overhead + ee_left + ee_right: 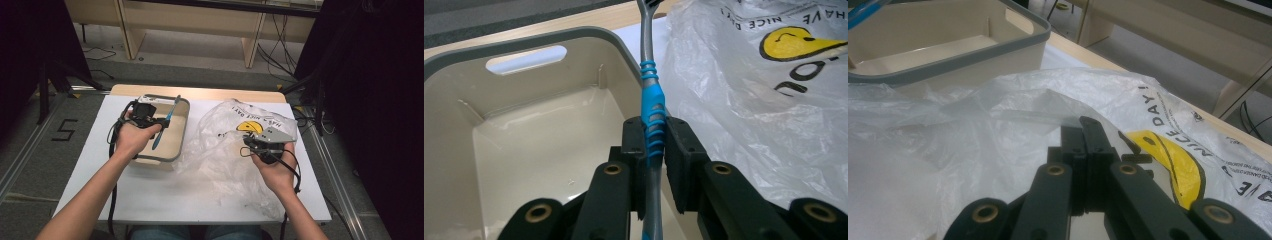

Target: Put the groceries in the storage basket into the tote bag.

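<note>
My left gripper [161,123] [654,131] is shut on the ribbed blue middle of a blue and grey toothbrush [167,117] [651,95]. It holds the brush above the right part of a beige bin with a grey rim [161,161] [524,42], whose floor looks bare. My right gripper [251,143] [1086,134] is shut on a fold of a clear plastic bag [220,150] [948,145] with a yellow smiley print [250,127] [1178,170]. The bag lies crumpled on the white table, just right of the bin.
The white table top [150,192] ends in a wooden strip [200,92] at the far side. Beyond it stand wooden bench legs [252,42] and floor cables [280,55]. Dark curtains close both sides. The bag [744,100] lies against the bin's right wall [973,52].
</note>
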The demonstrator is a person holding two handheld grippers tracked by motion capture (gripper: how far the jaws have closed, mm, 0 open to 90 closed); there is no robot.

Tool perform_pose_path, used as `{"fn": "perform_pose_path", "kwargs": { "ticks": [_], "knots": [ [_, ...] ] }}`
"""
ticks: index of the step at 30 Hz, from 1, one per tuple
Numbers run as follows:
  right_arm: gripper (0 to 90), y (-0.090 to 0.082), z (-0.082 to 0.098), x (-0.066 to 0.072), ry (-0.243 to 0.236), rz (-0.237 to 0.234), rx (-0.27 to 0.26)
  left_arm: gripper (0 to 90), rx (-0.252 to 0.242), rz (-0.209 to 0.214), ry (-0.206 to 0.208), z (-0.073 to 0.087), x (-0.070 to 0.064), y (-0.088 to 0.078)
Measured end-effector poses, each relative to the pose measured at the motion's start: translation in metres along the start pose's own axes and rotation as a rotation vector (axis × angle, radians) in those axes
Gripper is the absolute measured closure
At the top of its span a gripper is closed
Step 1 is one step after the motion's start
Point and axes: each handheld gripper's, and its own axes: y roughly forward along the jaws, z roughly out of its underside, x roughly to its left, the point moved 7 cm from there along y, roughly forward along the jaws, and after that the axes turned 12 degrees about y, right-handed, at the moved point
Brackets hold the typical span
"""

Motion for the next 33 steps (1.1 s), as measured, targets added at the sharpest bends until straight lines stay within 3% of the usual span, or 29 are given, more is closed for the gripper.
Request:
{"fn": "perform_pose_path", "kwargs": {
  "ticks": [13,25,28,33],
  "knots": [
    [90.0,0.000,0.000,0.000,0.000,0.000,0.001,78.8,-0.029,0.049,0.057,0.000,-0.024,-0.010],
    [90.0,0.000,0.000,0.001,0.002,-0.001,0.000,78.8,-0.050,0.099,0.082,0.003,-0.046,-0.017],
    [90.0,0.000,0.000,0.001,0.002,-0.001,0.000,78.8,-0.053,0.130,0.078,0.004,-0.052,-0.018],
    [90.0,0.000,0.000,0.000,0.001,-0.001,0.001,78.8,-0.058,0.132,0.092,0.004,-0.057,-0.020]
  ]
}}
